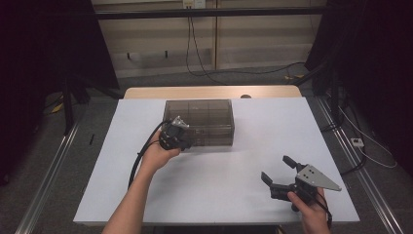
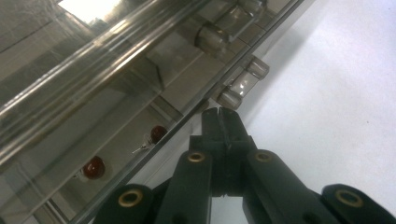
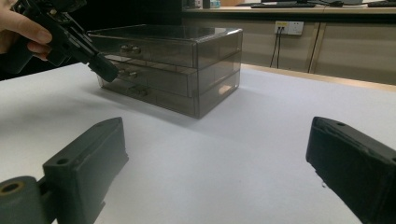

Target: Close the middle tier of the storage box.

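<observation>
From above, the smoky clear drawer box (image 1: 199,123) sits mid-table on the white table (image 1: 219,195), toward the far edge. L gripper (image 1: 181,145) is pressed up to the box's front-left, w/ the hand wrapped round its body. R gripper (image 1: 280,175) rests near the front-right corner, well apart from the box, jaws spread, nothing btwn them.

Left gripper view: jaws clenched tight together, tips (image 2: 220,116) just under a small clear drawer knob (image 2: 229,99), touching or nearly so; can't tell which. Nothing is pinched btwn the pads. A second knob (image 2: 211,36) sits higher up. Two small red round items (image 2: 93,167) show inside one drawer thru the wall. Drawer fronts look flush, no gap.

Right gripper view: own jaws wide apart, idle, bare table btwn them. Box (image 3: 173,65) stands across the table, three drawers stacked, all looking closed; L gripper (image 3: 105,70) has its tip at the middle drawer's knob (image 3: 128,73).

Judgement: early stage, approach done, tip placed at the knob. Left to do: hook or grab it & pull the drawer out; R side not yet involved
</observation>
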Motion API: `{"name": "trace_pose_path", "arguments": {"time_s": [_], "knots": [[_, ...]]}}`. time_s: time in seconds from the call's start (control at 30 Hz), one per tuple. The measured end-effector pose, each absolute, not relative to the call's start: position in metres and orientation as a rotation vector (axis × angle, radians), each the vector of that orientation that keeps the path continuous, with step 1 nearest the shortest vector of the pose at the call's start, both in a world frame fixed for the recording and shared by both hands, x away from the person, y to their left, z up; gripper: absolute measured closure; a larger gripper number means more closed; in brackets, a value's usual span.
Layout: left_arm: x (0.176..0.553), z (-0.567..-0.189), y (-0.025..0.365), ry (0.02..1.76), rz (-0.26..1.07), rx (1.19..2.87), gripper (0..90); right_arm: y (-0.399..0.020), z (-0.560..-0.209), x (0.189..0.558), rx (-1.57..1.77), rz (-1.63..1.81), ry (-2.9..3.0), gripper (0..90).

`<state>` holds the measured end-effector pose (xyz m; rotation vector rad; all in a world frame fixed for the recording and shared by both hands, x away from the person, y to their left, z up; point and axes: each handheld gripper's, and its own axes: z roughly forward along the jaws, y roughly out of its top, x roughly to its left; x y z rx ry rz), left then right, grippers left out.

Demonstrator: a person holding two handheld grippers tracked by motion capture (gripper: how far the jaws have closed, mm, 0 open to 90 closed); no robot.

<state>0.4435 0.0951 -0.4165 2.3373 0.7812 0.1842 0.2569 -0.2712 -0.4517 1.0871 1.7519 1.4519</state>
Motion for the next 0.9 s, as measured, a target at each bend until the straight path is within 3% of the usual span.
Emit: {"name": "trace_pose_path", "arguments": {"time_s": [0.9], "knots": [[0.4513, -0.425, 0.0912, 0.827, 0.214, 2.307, 90.0, -0.2731, -0.4514, 0.2492, 1.104, 1.434, 1.745, 4.3]]}}
